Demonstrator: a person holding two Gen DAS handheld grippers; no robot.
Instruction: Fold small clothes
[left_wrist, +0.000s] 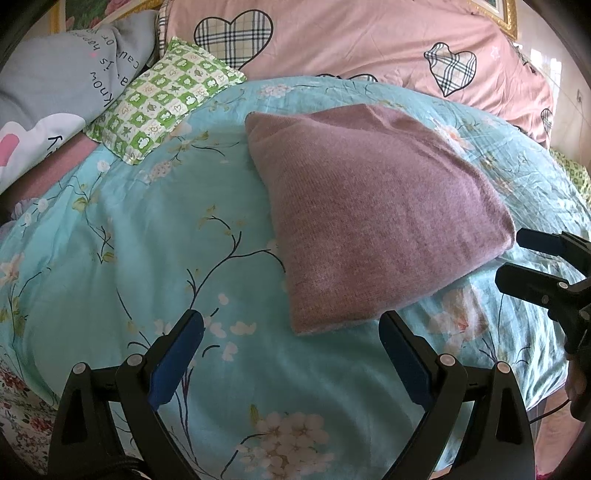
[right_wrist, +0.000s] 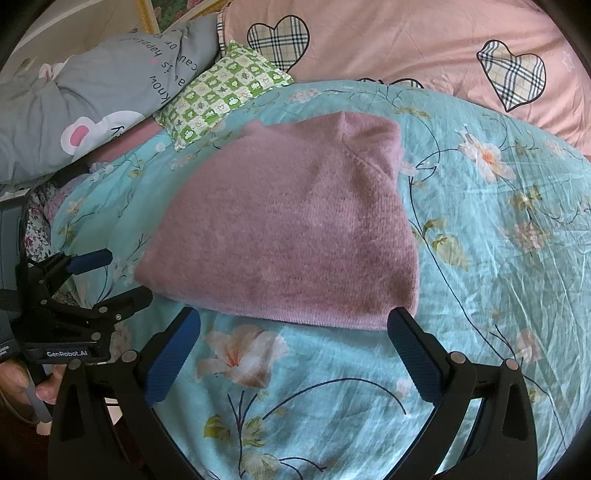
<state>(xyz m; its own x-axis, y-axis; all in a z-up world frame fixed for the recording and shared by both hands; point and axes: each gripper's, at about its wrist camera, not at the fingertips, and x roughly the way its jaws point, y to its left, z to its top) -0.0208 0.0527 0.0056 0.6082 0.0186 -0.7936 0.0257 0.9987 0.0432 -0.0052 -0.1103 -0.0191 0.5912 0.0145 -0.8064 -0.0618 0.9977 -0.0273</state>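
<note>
A mauve knitted garment (left_wrist: 373, 214) lies folded into a compact block on the turquoise floral bedspread (left_wrist: 129, 258); it also shows in the right wrist view (right_wrist: 291, 229). My left gripper (left_wrist: 291, 332) is open and empty, hovering just short of the garment's near left corner. My right gripper (right_wrist: 295, 328) is open and empty, its jaws spread in front of the garment's near edge. Each gripper shows in the other's view: the right one (left_wrist: 517, 258) at the right edge, the left one (right_wrist: 122, 277) at the left.
A green checked pillow (left_wrist: 162, 99) and a grey printed duvet (left_wrist: 62, 88) lie at the back left. A pink duvet with plaid hearts (left_wrist: 369, 44) runs along the back. The bed's edge drops off at the lower left (left_wrist: 22, 413).
</note>
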